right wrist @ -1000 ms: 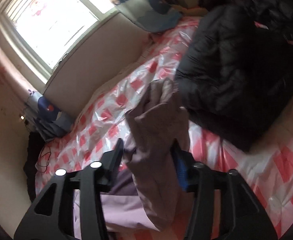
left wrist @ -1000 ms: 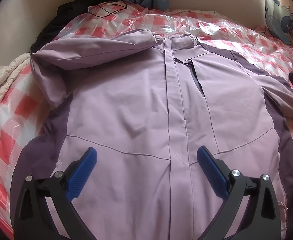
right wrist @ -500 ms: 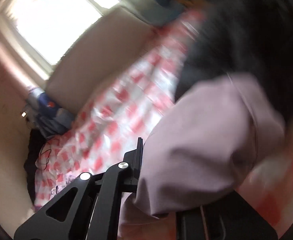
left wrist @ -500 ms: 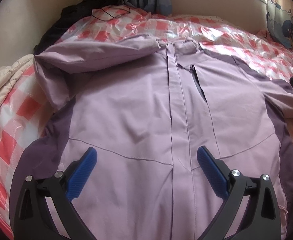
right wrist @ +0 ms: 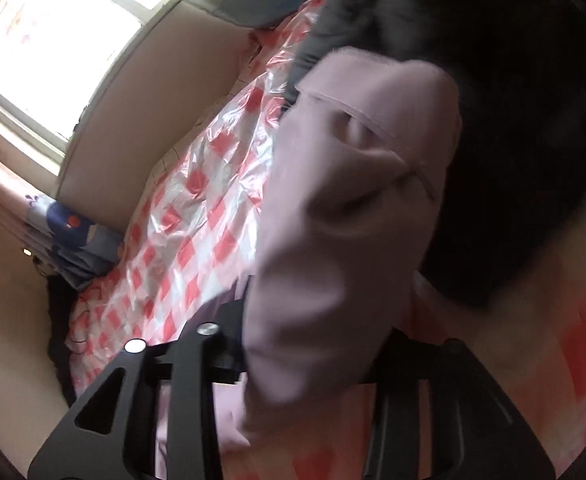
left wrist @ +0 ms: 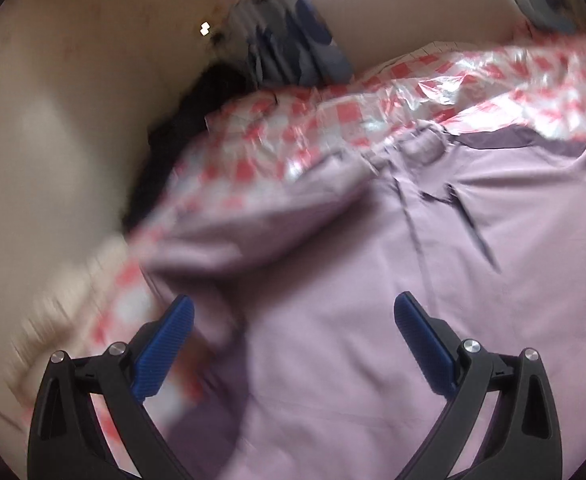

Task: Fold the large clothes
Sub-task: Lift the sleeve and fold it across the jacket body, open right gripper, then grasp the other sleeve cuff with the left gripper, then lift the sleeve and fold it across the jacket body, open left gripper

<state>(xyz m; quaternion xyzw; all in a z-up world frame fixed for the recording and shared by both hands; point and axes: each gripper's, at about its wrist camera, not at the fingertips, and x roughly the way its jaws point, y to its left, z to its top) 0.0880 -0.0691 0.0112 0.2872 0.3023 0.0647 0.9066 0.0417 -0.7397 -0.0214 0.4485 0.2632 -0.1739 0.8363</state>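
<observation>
The lilac jacket (left wrist: 373, 300) lies front-up on the checked plastic sheet (left wrist: 333, 120) over the bed. The left gripper (left wrist: 293, 332) hangs above it, jaws wide, holding nothing. The right gripper (right wrist: 305, 360) has the jacket's sleeve (right wrist: 353, 200) between its jaws, which are opening; its fingertips are buried in cloth. The sleeve could slip free early and slump against the black coat (right wrist: 513, 120) instead of across the chest. A second ago that sleeve hung narrow between open jaws; the left view has since swung toward the wall
</observation>
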